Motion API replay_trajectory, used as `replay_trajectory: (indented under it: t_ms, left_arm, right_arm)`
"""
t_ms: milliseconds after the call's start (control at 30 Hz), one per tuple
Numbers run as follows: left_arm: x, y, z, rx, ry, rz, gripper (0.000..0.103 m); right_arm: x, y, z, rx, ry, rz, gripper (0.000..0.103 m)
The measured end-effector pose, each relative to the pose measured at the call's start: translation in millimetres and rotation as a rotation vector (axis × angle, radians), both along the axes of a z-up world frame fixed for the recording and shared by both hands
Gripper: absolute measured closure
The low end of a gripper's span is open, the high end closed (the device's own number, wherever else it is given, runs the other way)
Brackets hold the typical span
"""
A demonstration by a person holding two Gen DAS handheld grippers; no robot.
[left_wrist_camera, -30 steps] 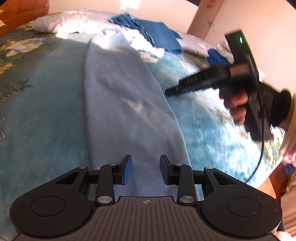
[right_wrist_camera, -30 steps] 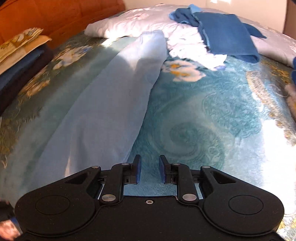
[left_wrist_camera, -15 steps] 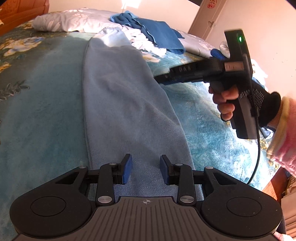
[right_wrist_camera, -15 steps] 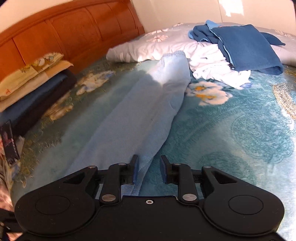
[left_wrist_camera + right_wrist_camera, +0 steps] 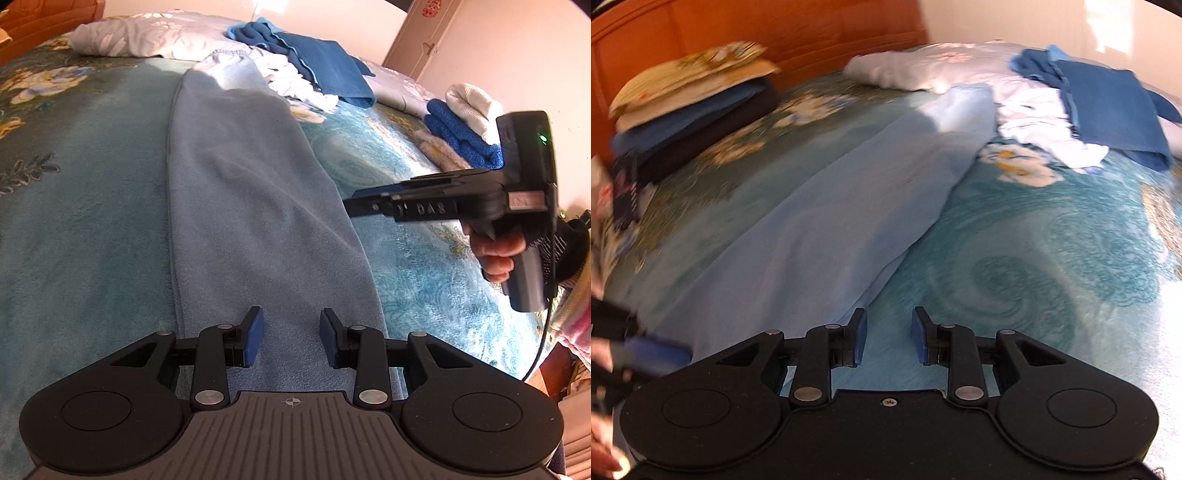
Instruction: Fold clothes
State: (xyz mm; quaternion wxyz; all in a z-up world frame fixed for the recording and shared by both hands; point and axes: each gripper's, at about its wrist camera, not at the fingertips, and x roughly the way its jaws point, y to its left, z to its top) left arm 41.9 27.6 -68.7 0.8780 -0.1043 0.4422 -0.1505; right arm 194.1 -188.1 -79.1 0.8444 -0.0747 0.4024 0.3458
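Observation:
A long light blue garment (image 5: 258,192) lies flat on the teal flowered blanket (image 5: 74,184) and runs away from me toward the pillows. My left gripper (image 5: 291,332) hovers over its near end, open, with nothing between the blue pads. A hand holds my right gripper (image 5: 354,205) at the garment's right edge, about halfway along it. In the right wrist view the right gripper (image 5: 888,332) is open over bare blanket, just right of the garment (image 5: 831,229). The left gripper (image 5: 653,354) shows there as a blur at the lower left.
A dark blue garment (image 5: 325,70) and a white one (image 5: 295,85) lie heaped at the far end beside a pale quilt (image 5: 147,37). Folded blue and white items (image 5: 465,133) sit at the right edge. A folded stack (image 5: 694,110) rests against the wooden headboard (image 5: 775,33).
The right gripper has swung left and rolled, so its view now takes in the headboard, and its pads stand slightly wider. The left gripper has stayed over the garment's near end.

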Motion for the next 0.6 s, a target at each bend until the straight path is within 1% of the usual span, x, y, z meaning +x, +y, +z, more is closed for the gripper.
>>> replay_trajectory:
  t_ms: [167,267,300,500,600]
  left_arm:
    - [0,-2,1,0.007,0.003,0.006,0.072]
    - [0,-2,1,0.009,0.002,0.007,0.072]
    - [0,-2,1,0.01,0.002,0.008,0.072]
    - [-2,-2,0,0.008,0.001,0.011,0.072]
    - [-2,-2,0,0.008,0.001,0.01,0.072]
  right_arm:
    - [-14,8,3,-0.057,-0.004,0.093,0.074]
    - [-25,20,2,-0.104,-0.045,0.132,0.073]
    - [-25,22,2,-0.101,-0.053,0.131,0.074]
    - [-16,15,7,0.063,-0.067,0.034,0.075]
    - [-5,12,9,0.148,-0.049,-0.006,0.075]
